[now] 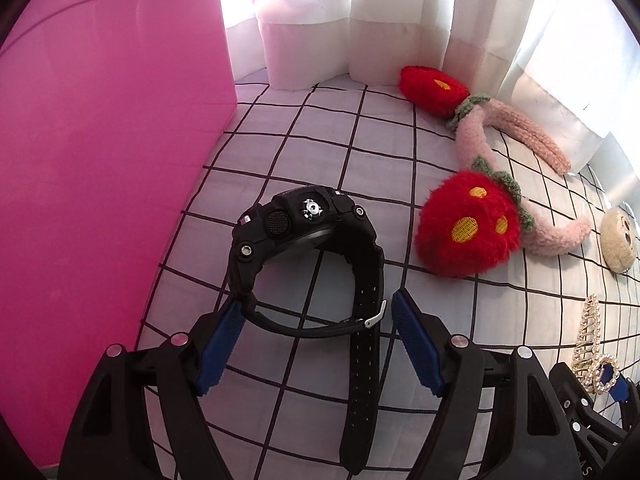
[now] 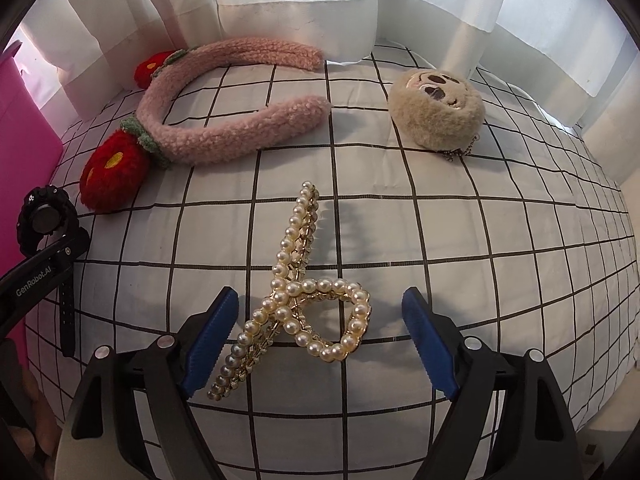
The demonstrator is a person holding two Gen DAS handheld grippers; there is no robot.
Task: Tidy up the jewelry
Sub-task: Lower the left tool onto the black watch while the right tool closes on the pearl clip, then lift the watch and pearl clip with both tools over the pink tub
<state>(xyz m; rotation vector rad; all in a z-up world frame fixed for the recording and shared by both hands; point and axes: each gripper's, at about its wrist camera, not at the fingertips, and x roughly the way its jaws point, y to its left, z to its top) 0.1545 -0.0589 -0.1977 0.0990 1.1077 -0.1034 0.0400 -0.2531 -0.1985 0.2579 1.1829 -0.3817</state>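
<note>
The left gripper point(image 1: 316, 340) hangs low over a white cloth point(image 1: 320, 140) printed with a black grid, its blue-padded fingers point(image 1: 220, 344) spread apart. Between them stands a black watch point(image 1: 304, 264), on edge with its case tipped away from the camera and its buckled strap forming a loop; the loose strap end trails back toward the camera. The left pad seems to touch the strap's outer edge, though the angle makes contact hard to confirm, and the right pad stands just clear of the buckle. A pink box point(image 1: 100, 160) rises directly to the left of the watch.

The right gripper point(image 2: 320, 340) is likewise wide open, flanking a pearl hair claw point(image 2: 296, 300) that lies flat on the cloth. The claw's looped end sits between the two blue pads, nearer the left one, and its long beaded arm points away from the camera. Neither pad is touching it.

Farther back lies a pink fuzzy headband point(image 2: 224, 120) with two red plush strawberries, its open ends pointing right in the right wrist view. Beside it, to the right, rests a beige plush face charm point(image 2: 438, 112) with a short ball chain at its lower edge. White curtains point(image 2: 296, 8) hang along the far edge of the cloth. The headband is well apart from both the watch and the claw.
</note>
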